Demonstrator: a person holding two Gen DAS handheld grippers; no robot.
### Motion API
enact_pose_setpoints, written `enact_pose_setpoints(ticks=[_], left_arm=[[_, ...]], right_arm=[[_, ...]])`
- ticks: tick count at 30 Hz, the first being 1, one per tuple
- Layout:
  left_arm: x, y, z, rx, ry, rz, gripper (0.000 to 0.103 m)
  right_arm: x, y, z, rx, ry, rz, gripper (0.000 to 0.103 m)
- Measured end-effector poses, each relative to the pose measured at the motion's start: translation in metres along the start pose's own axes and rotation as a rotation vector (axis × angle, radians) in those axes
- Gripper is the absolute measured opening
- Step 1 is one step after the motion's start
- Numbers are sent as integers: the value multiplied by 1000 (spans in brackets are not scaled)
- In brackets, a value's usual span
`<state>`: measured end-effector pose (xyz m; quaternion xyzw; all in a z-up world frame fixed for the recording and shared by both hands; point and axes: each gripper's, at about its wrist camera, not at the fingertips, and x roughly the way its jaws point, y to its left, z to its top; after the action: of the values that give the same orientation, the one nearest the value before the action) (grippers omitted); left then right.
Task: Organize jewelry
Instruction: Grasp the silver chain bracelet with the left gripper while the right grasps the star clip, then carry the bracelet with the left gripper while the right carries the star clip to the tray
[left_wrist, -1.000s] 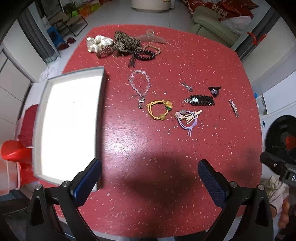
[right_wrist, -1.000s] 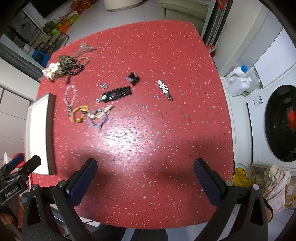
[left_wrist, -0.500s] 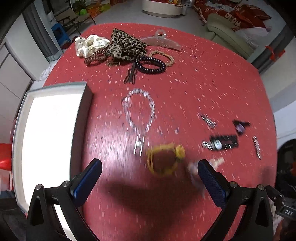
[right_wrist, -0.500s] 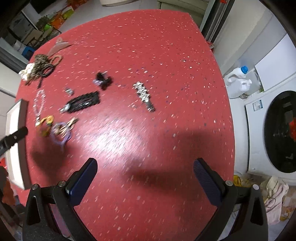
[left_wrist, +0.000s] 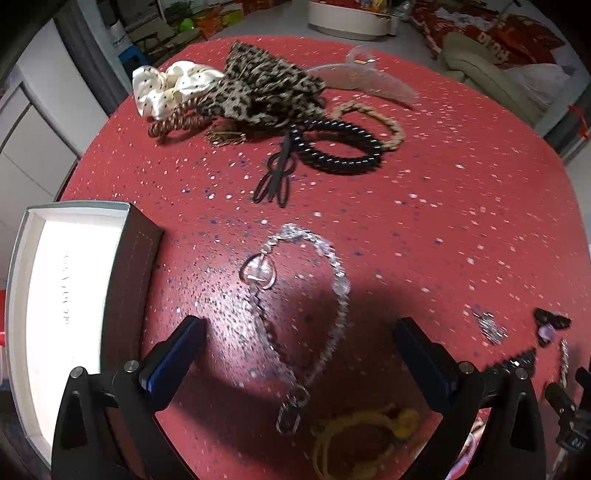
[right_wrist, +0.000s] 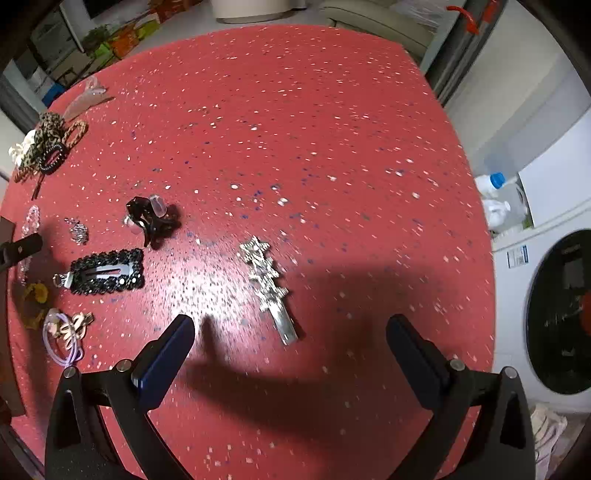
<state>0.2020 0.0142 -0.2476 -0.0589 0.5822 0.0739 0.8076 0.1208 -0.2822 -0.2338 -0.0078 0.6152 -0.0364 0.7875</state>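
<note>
My left gripper (left_wrist: 299, 343) is open and empty, low over a clear crystal bracelet (left_wrist: 332, 273) that lies between its fingers on the red table (left_wrist: 443, 184). An open white jewelry box (left_wrist: 70, 295) sits to its left. A yellow hair tie (left_wrist: 354, 432) lies just below the bracelet. My right gripper (right_wrist: 290, 339) is open and empty, just short of a silver rhinestone hair clip (right_wrist: 267, 282). A black beaded snap clip (right_wrist: 107, 271), a small black claw clip (right_wrist: 147, 218) and a purple hair tie (right_wrist: 62, 332) lie to its left.
Scrunchies, a black coil tie (left_wrist: 336, 144), a black bow clip (left_wrist: 275, 177) and a clear claw clip (left_wrist: 365, 77) are piled at the table's far side. A washing machine (right_wrist: 554, 302) and detergent bottles (right_wrist: 498, 199) stand right of the table.
Both grippers have moved forward and down toward the table. The left one has closed in on the crystal bracelet, the right one on the silver clip. Both stay open.
</note>
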Motion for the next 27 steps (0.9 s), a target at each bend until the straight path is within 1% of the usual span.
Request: enact_pose_setpoints(ticks=[4, 9, 11, 13, 14, 15, 16, 17, 18, 19, 20, 21, 22, 24, 27], left_arm=[[3, -2, 7, 17, -7, -5, 103], [2, -5, 4, 34, -11, -15, 102], [-1, -9, 2, 53, -17, -23, 96], [-7, -11, -3, 81, -27, -33, 81], [-9, -13, -4, 91, -32, -37, 76], [-11, -15, -4, 106, -43, -44, 62], [-14, -19, -4, 120, -51, -49, 38], [-16, -24, -4, 136, -54, -53, 28], [-17, -27, -4, 148, -49, -63, 10], [-18, -28, -4, 152, -42, -79, 10], [-19, -29, -3, 151, -37, -97, 10], [-21, -30, -3, 152, -41, -109, 6], [-25, -31, -4, 157, -51, -120, 6], [-33, -32, -9, 166, -61, -147, 6], [-44, -35, -14, 179, -78, -173, 6]], right_arm=[[8, 6, 7, -9, -5, 10, 103], [13, 9, 17, 6, -16, 29, 103], [16, 9, 20, 9, -18, 31, 102], [15, 9, 21, 3, -26, 33, 98], [12, 9, 21, -4, -31, 35, 96], [10, 9, 19, -10, -35, 36, 93], [9, 10, 20, -18, -40, 39, 88], [7, 13, 20, -24, -45, 39, 85], [5, 15, 21, -30, -52, 43, 77], [2, 18, 19, -33, -56, 42, 67], [1, 20, 19, -32, -60, 43, 61], [-1, 22, 18, -28, -63, 44, 49], [-2, 25, 17, -22, -66, 46, 32], [-3, 23, 17, -10, -62, 61, 13], [-6, 19, 15, 14, -55, 83, 12]])
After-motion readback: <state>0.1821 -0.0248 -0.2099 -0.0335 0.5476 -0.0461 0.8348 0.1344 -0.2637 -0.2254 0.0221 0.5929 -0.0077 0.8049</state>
